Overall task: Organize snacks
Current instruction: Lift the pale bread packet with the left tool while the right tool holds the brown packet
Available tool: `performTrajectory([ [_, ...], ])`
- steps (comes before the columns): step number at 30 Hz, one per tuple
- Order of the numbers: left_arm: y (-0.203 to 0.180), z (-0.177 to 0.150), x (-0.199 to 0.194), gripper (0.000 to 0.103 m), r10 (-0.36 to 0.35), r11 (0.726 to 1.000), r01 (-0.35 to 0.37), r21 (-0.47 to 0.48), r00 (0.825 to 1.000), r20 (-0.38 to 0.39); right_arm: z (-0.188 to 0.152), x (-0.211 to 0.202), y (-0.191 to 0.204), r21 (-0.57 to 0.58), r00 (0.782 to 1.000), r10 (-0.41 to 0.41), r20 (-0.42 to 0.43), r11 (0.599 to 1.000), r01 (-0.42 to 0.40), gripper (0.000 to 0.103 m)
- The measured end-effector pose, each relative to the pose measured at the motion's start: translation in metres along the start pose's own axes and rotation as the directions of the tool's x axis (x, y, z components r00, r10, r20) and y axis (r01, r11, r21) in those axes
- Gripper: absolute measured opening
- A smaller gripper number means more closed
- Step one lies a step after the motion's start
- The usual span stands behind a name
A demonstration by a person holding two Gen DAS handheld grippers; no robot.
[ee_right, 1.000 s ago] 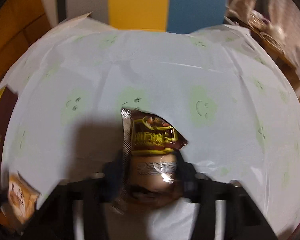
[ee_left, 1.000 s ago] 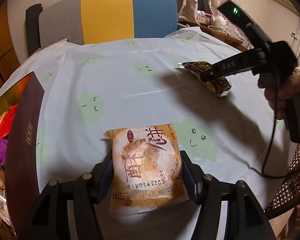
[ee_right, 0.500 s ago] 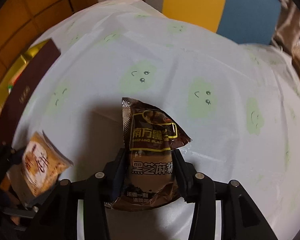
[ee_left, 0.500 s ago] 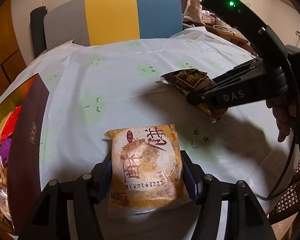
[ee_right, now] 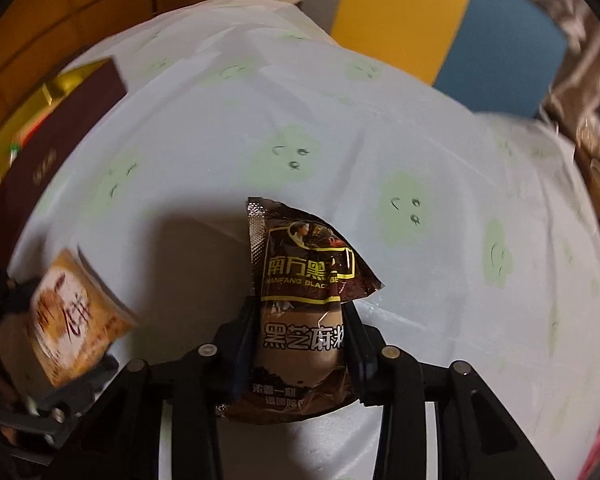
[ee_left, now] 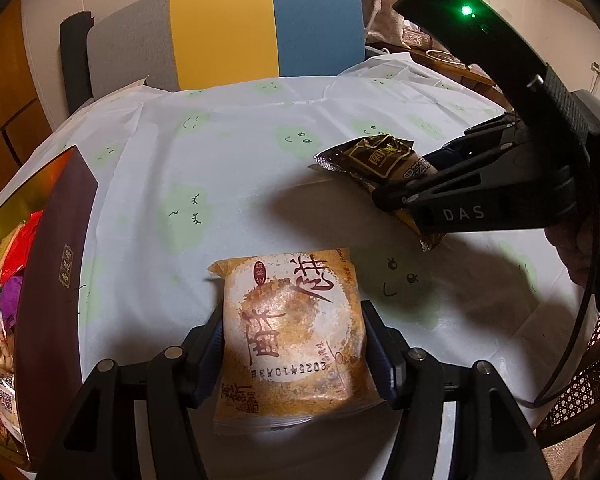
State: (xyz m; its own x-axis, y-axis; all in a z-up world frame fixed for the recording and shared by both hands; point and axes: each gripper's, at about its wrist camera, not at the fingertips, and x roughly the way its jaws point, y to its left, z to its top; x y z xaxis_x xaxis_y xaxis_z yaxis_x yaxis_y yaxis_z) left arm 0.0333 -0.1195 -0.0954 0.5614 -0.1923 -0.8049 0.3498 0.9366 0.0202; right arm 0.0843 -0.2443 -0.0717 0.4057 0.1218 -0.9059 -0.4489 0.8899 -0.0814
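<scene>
Clamping an orange pastry packet (ee_left: 290,336), left gripper (ee_left: 294,350); right gripper (ee_right: 298,350) pinching a brown sachet (ee_right: 300,312)

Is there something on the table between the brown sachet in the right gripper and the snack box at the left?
Only the orange packet, held in the left gripper; the tablecloth looks bare.

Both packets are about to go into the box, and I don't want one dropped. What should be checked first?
1. Left tool gripping the orange pastry packet on both sides: ok.
2. Right tool clamped on the brown sesame packet: ok.
3. Both packets clear of the tablecloth: cannot tell.
4. Box open: ok.
5. Free room among the snacks inside: cannot tell.
</scene>
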Motion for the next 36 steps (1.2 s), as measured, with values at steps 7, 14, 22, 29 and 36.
performTrajectory([
  [7,0.0,-0.001,0.0,0.063,0.001,1.0,-0.001,0.001,1.0,0.003,-0.002,0.001,-0.021,0.08,0.997,0.079,-0.014,0.994,-0.077,0.041],
  [14,0.0,0.002,0.0,0.062,0.002,1.0,-0.002,0.001,1.0,-0.014,-0.01,-0.002,-0.014,0.048,0.998,0.062,-0.001,0.997,-0.061,0.041],
  [22,0.002,0.002,-0.003,0.061,-0.009,1.0,0.008,-0.007,1.0,-0.024,-0.014,0.0,-0.006,0.002,1.0,0.028,0.015,1.0,-0.028,0.04],
  [29,0.007,0.002,-0.013,0.061,-0.039,0.998,0.038,-0.04,0.999,-0.036,-0.012,0.001,0.004,0.008,0.999,0.031,0.019,0.999,-0.031,0.041],
  [36,0.015,0.006,-0.038,0.061,-0.063,0.996,0.064,-0.061,0.998,0.006,-0.015,-0.001,0.009,-0.015,0.999,0.013,0.033,1.0,-0.013,0.04],
])
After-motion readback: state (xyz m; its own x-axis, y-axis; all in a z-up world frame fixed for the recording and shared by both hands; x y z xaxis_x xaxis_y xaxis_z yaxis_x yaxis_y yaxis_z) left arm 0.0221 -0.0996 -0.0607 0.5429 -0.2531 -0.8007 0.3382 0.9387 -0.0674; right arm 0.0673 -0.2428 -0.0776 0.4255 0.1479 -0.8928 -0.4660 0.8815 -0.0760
